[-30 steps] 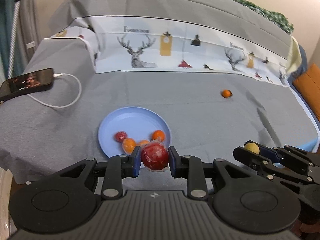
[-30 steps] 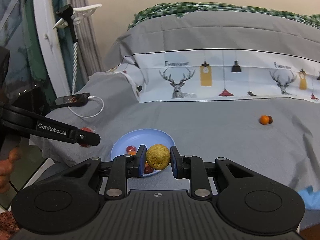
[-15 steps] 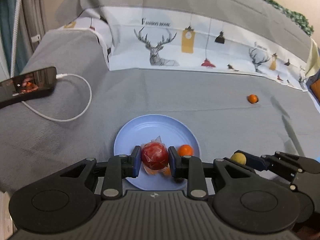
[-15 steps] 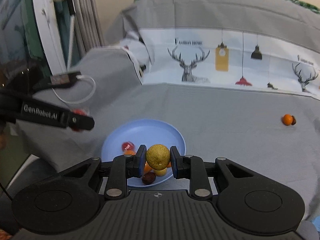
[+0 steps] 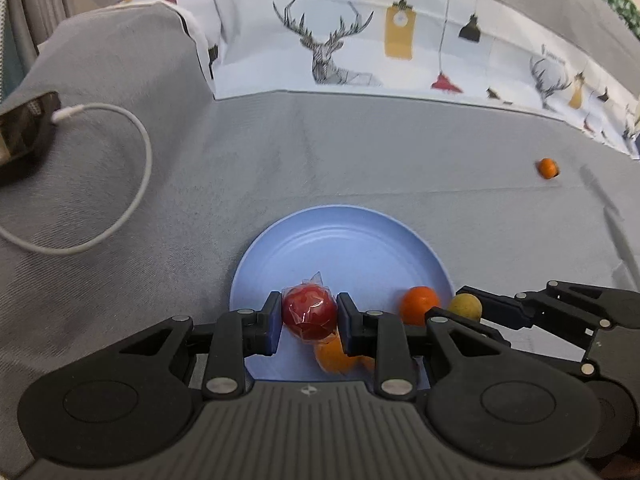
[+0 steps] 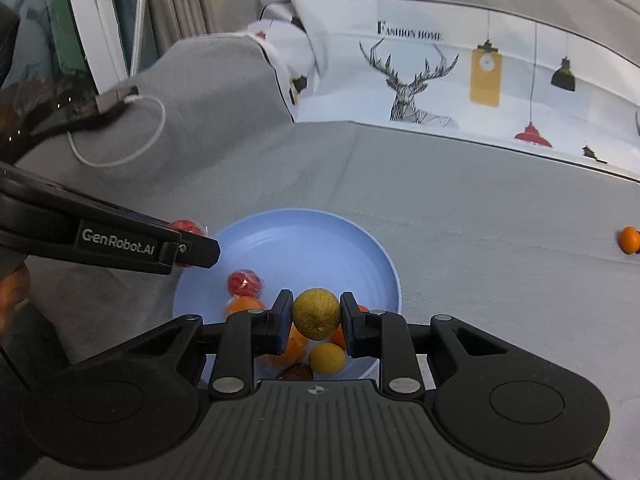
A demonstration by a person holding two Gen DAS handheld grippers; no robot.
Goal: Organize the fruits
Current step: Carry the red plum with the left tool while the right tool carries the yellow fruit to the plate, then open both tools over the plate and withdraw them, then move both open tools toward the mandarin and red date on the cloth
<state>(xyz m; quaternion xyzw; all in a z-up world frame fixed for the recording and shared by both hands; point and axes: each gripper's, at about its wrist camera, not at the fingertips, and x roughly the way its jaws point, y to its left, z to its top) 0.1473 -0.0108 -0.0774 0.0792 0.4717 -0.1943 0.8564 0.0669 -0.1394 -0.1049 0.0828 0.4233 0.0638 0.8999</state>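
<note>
My left gripper (image 5: 308, 318) is shut on a red fruit in clear wrap (image 5: 309, 316), held over the near part of a blue plate (image 5: 340, 240). Orange fruits (image 5: 419, 305) lie on the plate. My right gripper (image 6: 316, 316) is shut on a yellow-brown round fruit (image 6: 317, 313) above the same plate (image 6: 304, 240), which holds a wrapped red fruit (image 6: 245, 283), oranges (image 6: 244, 305), a small yellow fruit (image 6: 326, 357) and a dark one. The right gripper shows at the plate's right edge in the left wrist view (image 5: 466, 307). The left gripper shows at the plate's left edge in the right wrist view (image 6: 196, 246).
The plate sits on a grey bedsheet. One small orange (image 5: 547, 168) lies far right on the sheet, also in the right wrist view (image 6: 629, 240). A phone with a white cable (image 5: 120, 216) lies at the left. A deer-print pillow (image 5: 360, 52) stands behind.
Both grippers have moved forward and down over the plate, each still holding its fruit. The plate now looks larger and closer in both views.
</note>
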